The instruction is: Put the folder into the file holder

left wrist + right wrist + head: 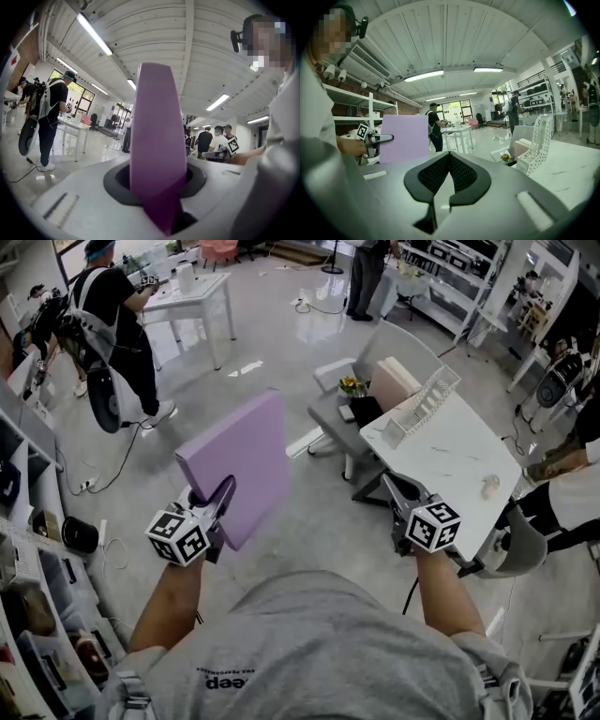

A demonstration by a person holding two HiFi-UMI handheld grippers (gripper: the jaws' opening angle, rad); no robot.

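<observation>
The white counter [459, 460] stands at the right. The purple folder [239, 465] is up in the air over the floor, well apart from the counter and from the white file holder [424, 401] that stands near the counter's far corner. The left tongs [223, 495] clamp the folder's lower edge, while the right tongs [392, 488], by the counter's near edge, are closed and empty.

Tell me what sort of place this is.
Probably an open-plan office or lab used for recording work: white tables on a polished floor, storage shelves along the walls, and another person wearing a backpack rig.
</observation>
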